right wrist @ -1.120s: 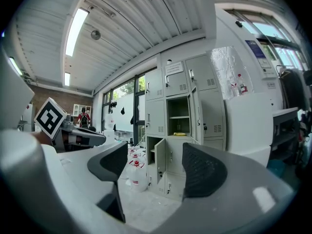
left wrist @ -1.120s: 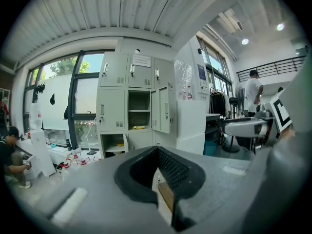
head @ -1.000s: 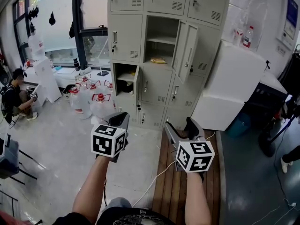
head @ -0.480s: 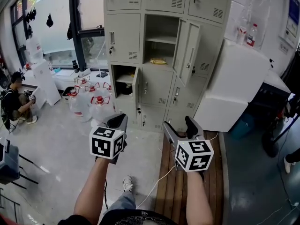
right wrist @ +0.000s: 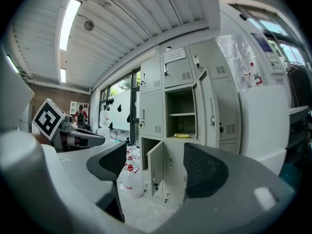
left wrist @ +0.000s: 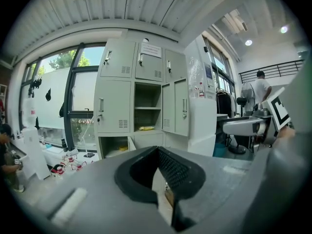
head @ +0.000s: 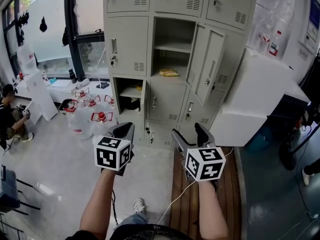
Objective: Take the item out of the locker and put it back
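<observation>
Closer to the locker [head: 130,39] than a second ago, both grippers well short; left gripper [head: 124,129] jaws nearly together, empty; right gripper [head: 189,133] wide apart, empty; yellow packet [head: 168,72] lies on open compartment's floor; looks light, flat, soft; pinch its near edge

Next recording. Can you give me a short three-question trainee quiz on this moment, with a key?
1. True or false: the yellow item lies inside the open middle locker compartment.
2. Which gripper has its jaws apart? A) left gripper B) right gripper
3. Fill in: in the head view, the water jugs stand on the floor to the ___ of the lockers.

Key: 1 true; 2 B; 3 left.
</observation>
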`<state>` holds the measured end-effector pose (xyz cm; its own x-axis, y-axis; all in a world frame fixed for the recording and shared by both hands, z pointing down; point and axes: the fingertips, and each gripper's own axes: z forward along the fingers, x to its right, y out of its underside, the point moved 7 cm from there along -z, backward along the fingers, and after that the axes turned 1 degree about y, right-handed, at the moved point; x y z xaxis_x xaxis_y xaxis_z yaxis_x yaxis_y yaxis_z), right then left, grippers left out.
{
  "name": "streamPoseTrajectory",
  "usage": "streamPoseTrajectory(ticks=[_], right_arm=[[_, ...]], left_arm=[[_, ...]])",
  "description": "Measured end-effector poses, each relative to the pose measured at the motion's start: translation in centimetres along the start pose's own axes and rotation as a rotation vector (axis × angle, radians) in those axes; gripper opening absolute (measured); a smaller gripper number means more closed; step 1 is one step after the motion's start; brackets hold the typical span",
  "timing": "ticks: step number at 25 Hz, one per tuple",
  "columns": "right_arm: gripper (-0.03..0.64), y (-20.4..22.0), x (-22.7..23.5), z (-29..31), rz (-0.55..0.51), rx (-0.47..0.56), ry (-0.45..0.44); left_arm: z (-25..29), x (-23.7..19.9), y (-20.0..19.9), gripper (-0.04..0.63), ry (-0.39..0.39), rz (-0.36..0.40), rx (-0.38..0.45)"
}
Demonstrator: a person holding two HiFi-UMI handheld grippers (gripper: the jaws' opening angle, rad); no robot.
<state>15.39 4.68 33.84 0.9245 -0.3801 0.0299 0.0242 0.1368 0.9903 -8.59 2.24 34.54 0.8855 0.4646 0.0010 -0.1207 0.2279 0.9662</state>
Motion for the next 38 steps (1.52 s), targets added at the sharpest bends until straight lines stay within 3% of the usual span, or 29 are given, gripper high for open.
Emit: streamPoseTrajectory(ticks=[18,38], right_arm=[[0.377,-3.6,-0.6,16.5,0.001,-0.036,0.06],[0.36,-3.7,-0.6,21.8,-0.007,-0.055,0.109]], left_arm=[[11.4,-13.0,-3.3,0.0,0.089,0.004,-0.034],[15.3,-17.3,-3.6,0.002,0.143,-0.005,-0.036]])
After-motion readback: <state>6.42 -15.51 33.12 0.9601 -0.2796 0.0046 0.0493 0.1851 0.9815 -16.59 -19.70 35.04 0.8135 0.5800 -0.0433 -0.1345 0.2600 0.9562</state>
